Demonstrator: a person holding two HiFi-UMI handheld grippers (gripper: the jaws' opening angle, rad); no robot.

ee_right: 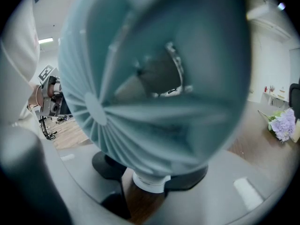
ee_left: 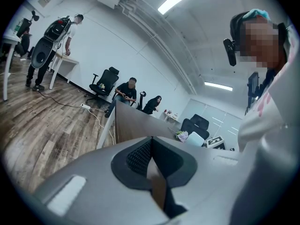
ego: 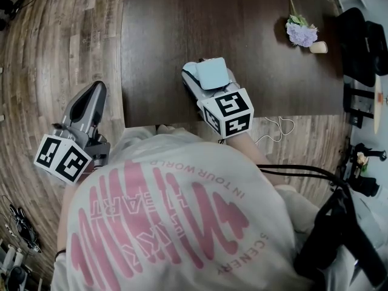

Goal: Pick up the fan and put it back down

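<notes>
A light blue fan (ego: 212, 73) with a ribbed round head sits over the near edge of the dark wooden table (ego: 182, 23). My right gripper (ego: 204, 82) is shut on it. In the right gripper view the fan (ee_right: 154, 78) fills most of the frame, and its white neck stands between the two black pads (ee_right: 108, 165) of the right gripper (ee_right: 150, 181). My left gripper (ego: 94, 91) hangs over the wood floor left of the table. Its jaws are shut with nothing in them, and the left gripper (ee_left: 151, 146) points level toward the room.
A purple flower bunch (ego: 301, 34) and a small beige cup (ego: 319, 47) stand at the table's far right. Black chairs (ego: 359, 41) crowd the right side. A white cable (ego: 277, 126) lies on the floor by the table. People (ee_left: 125, 92) sit at the table's far end (ee_left: 136, 123).
</notes>
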